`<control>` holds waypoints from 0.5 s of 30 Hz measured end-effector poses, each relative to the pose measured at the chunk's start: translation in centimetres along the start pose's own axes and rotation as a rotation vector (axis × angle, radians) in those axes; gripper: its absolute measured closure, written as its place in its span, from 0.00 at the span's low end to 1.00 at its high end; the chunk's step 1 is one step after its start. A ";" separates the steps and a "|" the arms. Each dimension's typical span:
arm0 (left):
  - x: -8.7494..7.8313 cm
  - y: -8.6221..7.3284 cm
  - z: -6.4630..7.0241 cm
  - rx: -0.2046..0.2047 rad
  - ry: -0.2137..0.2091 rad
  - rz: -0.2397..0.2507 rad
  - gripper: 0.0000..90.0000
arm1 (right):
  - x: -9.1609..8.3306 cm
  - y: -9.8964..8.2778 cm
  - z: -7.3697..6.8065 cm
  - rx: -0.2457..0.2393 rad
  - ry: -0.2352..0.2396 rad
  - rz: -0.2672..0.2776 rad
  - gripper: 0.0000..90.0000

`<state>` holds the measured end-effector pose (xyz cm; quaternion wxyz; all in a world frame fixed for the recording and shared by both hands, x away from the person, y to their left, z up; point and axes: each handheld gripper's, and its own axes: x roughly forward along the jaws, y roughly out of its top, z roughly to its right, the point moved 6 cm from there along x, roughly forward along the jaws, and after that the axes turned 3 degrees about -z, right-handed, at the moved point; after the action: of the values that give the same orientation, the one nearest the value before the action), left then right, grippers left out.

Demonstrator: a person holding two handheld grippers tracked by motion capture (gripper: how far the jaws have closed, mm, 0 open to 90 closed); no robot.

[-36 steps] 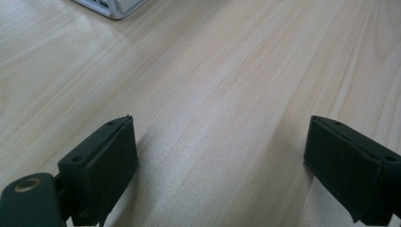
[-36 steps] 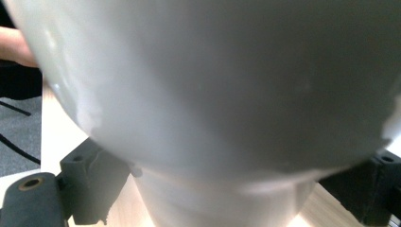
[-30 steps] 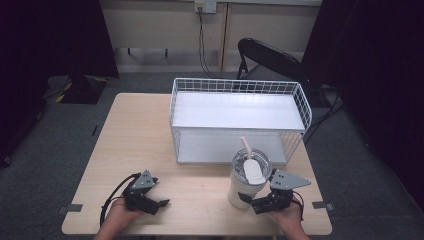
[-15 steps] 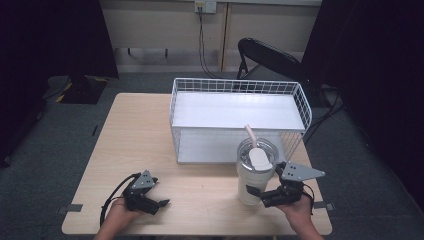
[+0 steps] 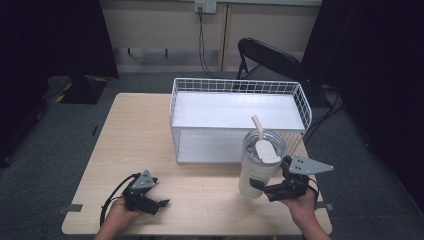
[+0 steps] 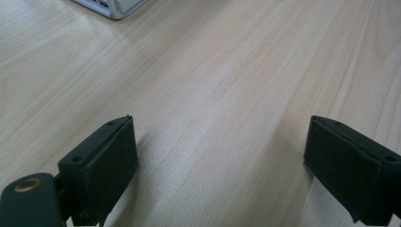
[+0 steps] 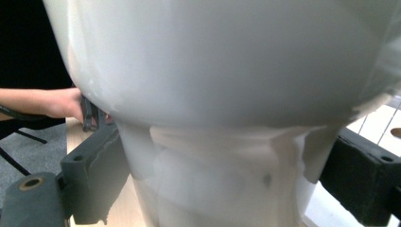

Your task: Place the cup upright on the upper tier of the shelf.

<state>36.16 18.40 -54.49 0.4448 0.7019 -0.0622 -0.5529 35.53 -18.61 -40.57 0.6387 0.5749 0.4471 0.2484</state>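
A white tumbler (image 5: 256,172) with a clear lid and a pale straw stands at the front right of the wooden table (image 5: 135,135), just in front of the wire basket (image 5: 240,86). My right gripper (image 5: 262,189) is shut on its narrow lower part, a jaw on each side. In the right gripper view the tumbler (image 7: 227,94) is pinched in my right gripper (image 7: 227,187). I cannot tell whether its base touches the table. At the front left my left gripper (image 5: 159,193) rests low, open. The left gripper (image 6: 220,156) has only bare wood between its jaws.
The white wire basket has a white shelf inside and takes up the back right of the table. A black chair (image 5: 265,55) stands behind it. The person's left hand (image 7: 61,101) is seen past the tumbler. The table's front edge lies close under both hands.
My right gripper has carried the tumbler a little to the right and toward the basket. The left gripper has stayed put.
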 end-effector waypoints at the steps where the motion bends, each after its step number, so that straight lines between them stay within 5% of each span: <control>1: 0.0 0.0 0.0 0.001 0.000 0.000 0.11 | -0.1 0.4 0.1 -0.002 0.000 0.003 0.11; 15: 0.0 0.0 0.0 0.000 0.000 0.001 0.11 | -0.6 2.6 0.4 -0.001 0.010 0.027 0.11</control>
<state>36.16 18.40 -54.49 0.4450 0.7018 -0.0624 -0.5528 36.09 -18.76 -37.94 0.6331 0.5794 0.4425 0.2601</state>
